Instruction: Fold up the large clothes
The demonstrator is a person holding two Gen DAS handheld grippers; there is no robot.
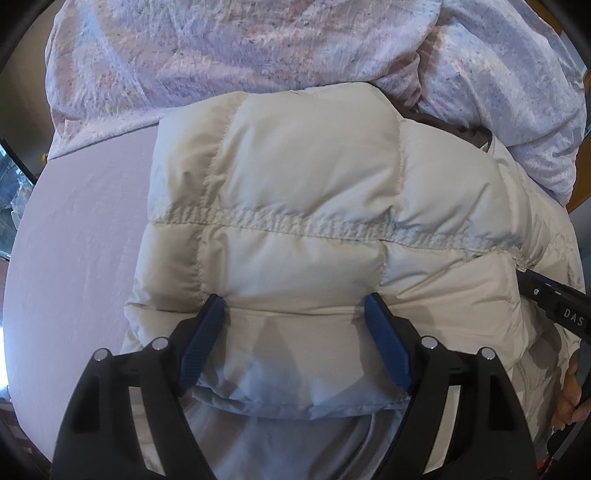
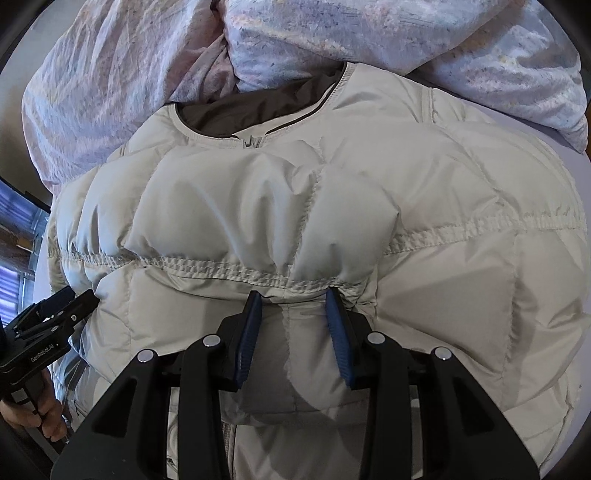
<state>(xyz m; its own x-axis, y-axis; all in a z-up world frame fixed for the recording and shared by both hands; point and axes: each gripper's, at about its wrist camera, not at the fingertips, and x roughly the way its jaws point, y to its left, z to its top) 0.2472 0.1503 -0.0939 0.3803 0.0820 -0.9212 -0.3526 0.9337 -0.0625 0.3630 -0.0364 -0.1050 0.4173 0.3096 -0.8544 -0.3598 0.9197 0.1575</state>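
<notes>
A cream quilted puffer jacket point(image 1: 303, 177) lies on the bed, folded over on itself, its collar with grey lining toward the duvet point(image 2: 258, 107). My left gripper point(image 1: 293, 304) is open, its blue fingers point(image 1: 207, 332) wide apart over the jacket's folded near edge. My right gripper point(image 2: 293, 295) is partly open, its blue pads point(image 2: 338, 332) astride a puffed ridge of the jacket point(image 2: 295, 206) just below a stitched seam. The pads touch the fabric without clamping it flat. Each gripper shows at the edge of the other's view.
A lilac sheet point(image 1: 81, 236) covers the bed to the left. A crumpled patterned duvet point(image 1: 221, 48) lies along the far side, also in the right wrist view point(image 2: 369, 33). A window or shelves show at the left edge point(image 2: 14, 236).
</notes>
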